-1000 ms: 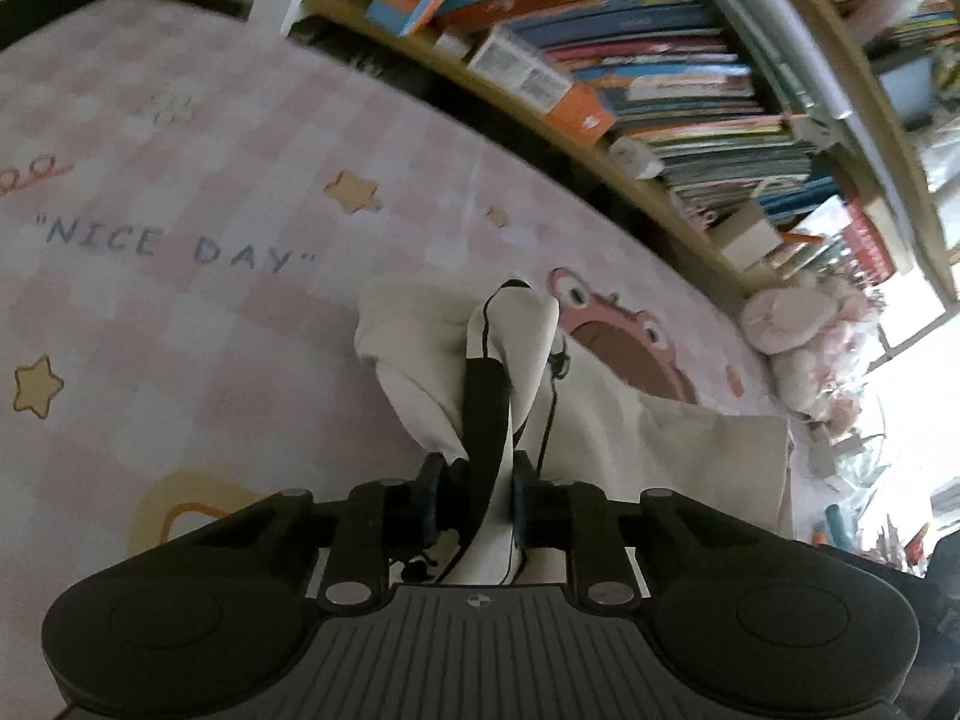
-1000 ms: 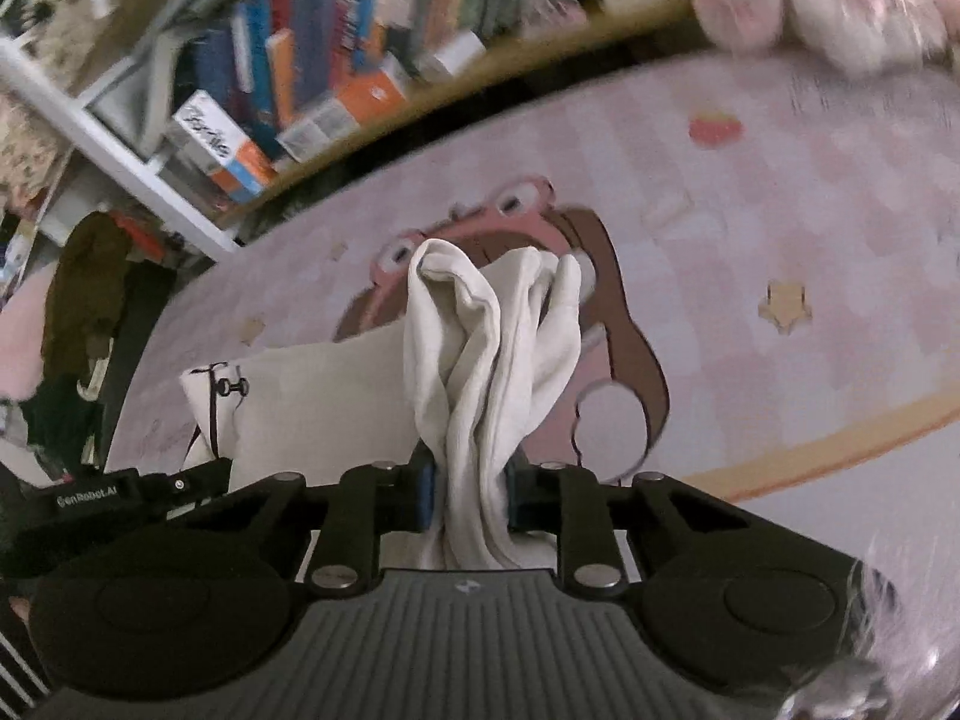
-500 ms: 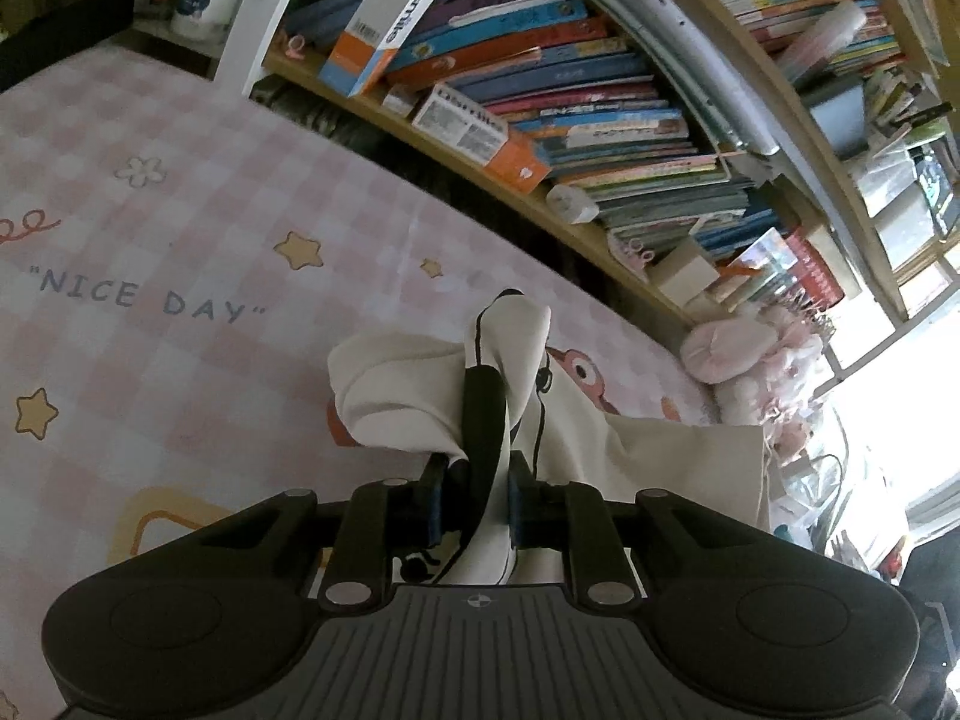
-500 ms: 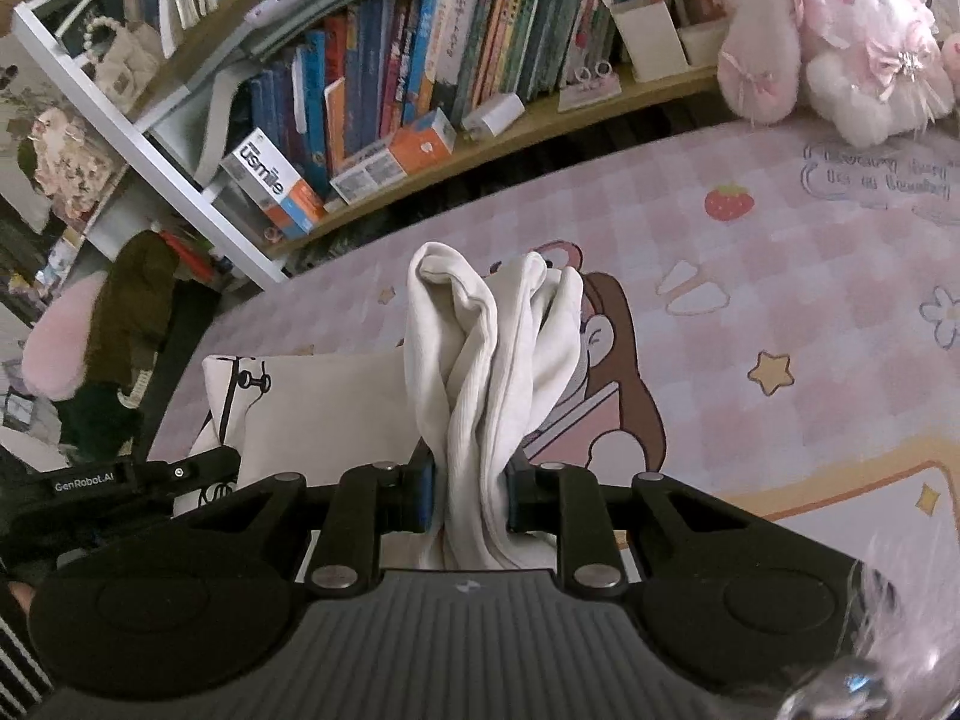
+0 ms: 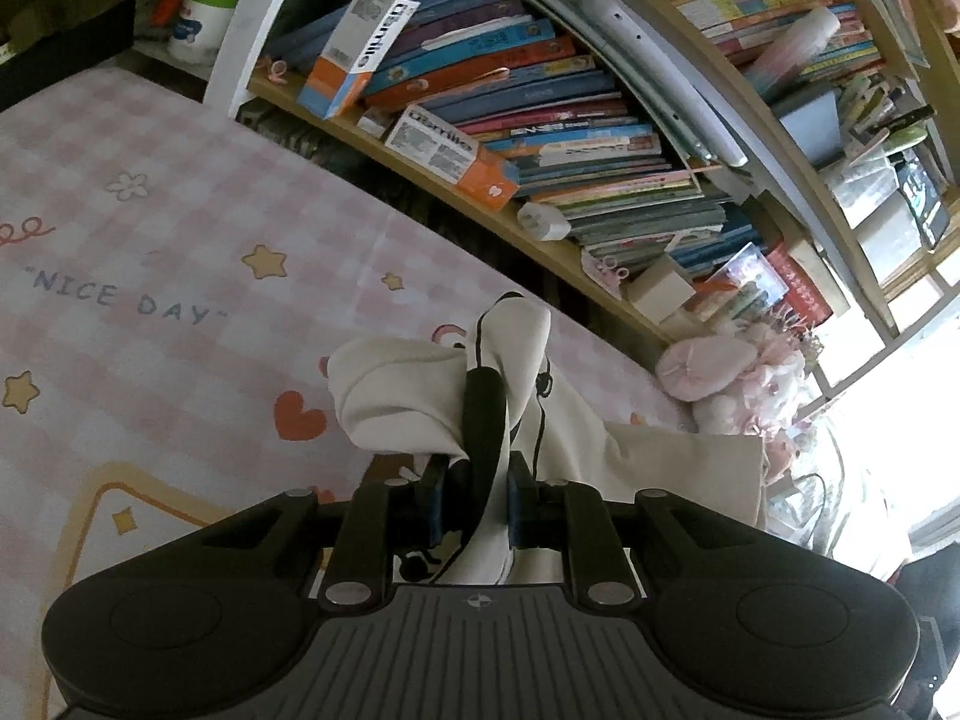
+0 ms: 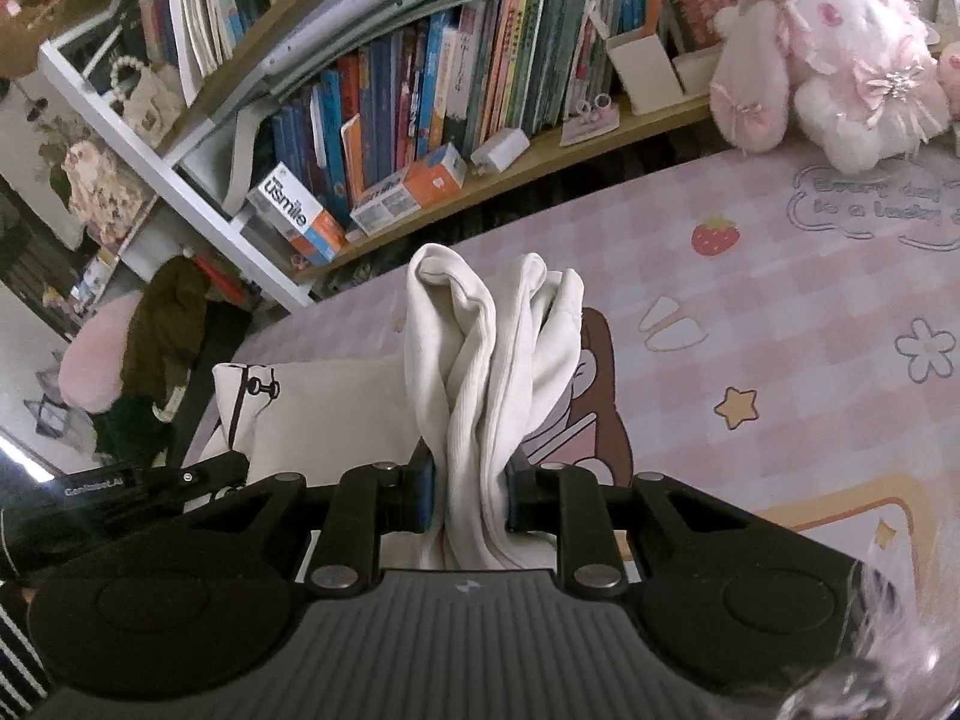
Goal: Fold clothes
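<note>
A cream garment with black trim (image 5: pixel 390 396) hangs between both grippers above a pink checked mat (image 5: pixel 150 252). My left gripper (image 5: pixel 477 507) is shut on a bunched edge of it where a black band runs through the jaws. In the right wrist view my right gripper (image 6: pixel 468 495) is shut on a thick twisted bunch of the same cream garment (image 6: pixel 480 360), which stands up past the fingers. The stretch of cloth between the two grips (image 6: pixel 324 408) sags to the left, and the other gripper's body (image 6: pixel 150 480) shows beside it.
A low wooden bookshelf (image 5: pixel 540 138) packed with books and boxes runs along the mat's far edge. Pink plush toys (image 6: pixel 840 60) sit at the shelf's end. A dark toy and a pink cushion (image 6: pixel 120 348) lie off the mat's left side. A striped sleeve (image 6: pixel 18 660) shows at bottom left.
Both grippers have risen with the garment and tilted up, so more of the bookshelf shows and the mat lies lower in both views. Both grips are unchanged.
</note>
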### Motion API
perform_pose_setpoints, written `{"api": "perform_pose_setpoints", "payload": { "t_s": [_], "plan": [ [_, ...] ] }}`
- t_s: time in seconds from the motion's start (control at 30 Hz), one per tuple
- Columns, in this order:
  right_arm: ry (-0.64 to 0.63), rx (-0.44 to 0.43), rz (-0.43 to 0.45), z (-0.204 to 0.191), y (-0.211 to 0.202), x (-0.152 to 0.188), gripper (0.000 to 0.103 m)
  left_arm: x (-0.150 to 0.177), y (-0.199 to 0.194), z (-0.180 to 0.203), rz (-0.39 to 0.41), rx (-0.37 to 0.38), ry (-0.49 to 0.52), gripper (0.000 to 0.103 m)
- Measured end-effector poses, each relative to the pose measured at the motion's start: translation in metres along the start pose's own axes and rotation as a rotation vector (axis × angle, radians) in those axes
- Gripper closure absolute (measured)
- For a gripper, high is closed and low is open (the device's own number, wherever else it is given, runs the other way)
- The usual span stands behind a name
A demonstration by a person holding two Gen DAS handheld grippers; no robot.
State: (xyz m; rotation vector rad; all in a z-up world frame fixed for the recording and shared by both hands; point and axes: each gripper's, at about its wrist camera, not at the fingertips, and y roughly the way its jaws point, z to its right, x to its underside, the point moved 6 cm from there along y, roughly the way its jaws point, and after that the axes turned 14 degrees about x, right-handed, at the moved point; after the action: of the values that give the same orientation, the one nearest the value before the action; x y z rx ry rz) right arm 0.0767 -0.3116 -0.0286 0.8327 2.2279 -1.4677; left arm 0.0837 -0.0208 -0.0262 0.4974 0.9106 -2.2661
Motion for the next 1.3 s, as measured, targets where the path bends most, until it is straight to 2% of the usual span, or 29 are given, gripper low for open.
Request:
{"api": "perform_pose_setpoints", "payload": {
  "t_s": [0.23, 0.4, 0.67, 0.93, 0.97, 1.0, 1.07, 1.1, 1.2, 1.27, 1.3],
  "plan": [
    [0.028, 0.023, 0.021, 0.013, -0.012, -0.001, 0.083, 0.0, 0.014, 0.01, -0.033, 0.029, 0.027, 0.086],
    [0.036, 0.048, 0.026, 0.008, -0.009, 0.0, 0.083, -0.007, 0.017, 0.0, -0.062, 0.055, 0.038, 0.086],
    [0.036, 0.091, 0.022, -0.036, 0.015, -0.002, 0.083, -0.04, 0.007, -0.04, -0.082, 0.099, 0.027, 0.086],
    [0.021, 0.13, 0.026, -0.086, 0.05, -0.016, 0.083, -0.084, -0.004, -0.085, -0.069, 0.13, 0.025, 0.09],
    [0.022, 0.129, 0.028, -0.092, 0.054, -0.018, 0.083, -0.089, -0.004, -0.09, -0.064, 0.134, 0.03, 0.092],
    [0.022, 0.126, 0.032, -0.098, 0.058, -0.02, 0.083, -0.093, -0.004, -0.095, -0.059, 0.143, 0.03, 0.103],
    [0.013, 0.101, 0.038, -0.112, 0.067, -0.023, 0.083, -0.102, -0.003, -0.1, -0.041, 0.209, 0.01, 0.103],
    [0.004, 0.091, 0.04, -0.119, 0.071, -0.025, 0.083, -0.105, -0.001, -0.1, -0.047, 0.189, 0.027, 0.103],
    [-0.028, 0.132, 0.047, -0.132, 0.081, -0.033, 0.083, -0.113, 0.005, -0.105, -0.072, 0.127, 0.073, 0.103],
    [-0.019, 0.142, 0.04, -0.13, 0.083, -0.034, 0.083, -0.113, 0.002, -0.116, -0.076, 0.112, 0.052, 0.103],
    [-0.011, 0.148, 0.035, -0.126, 0.084, -0.033, 0.083, -0.112, 0.001, -0.121, -0.079, 0.103, 0.041, 0.098]
  ]
}}
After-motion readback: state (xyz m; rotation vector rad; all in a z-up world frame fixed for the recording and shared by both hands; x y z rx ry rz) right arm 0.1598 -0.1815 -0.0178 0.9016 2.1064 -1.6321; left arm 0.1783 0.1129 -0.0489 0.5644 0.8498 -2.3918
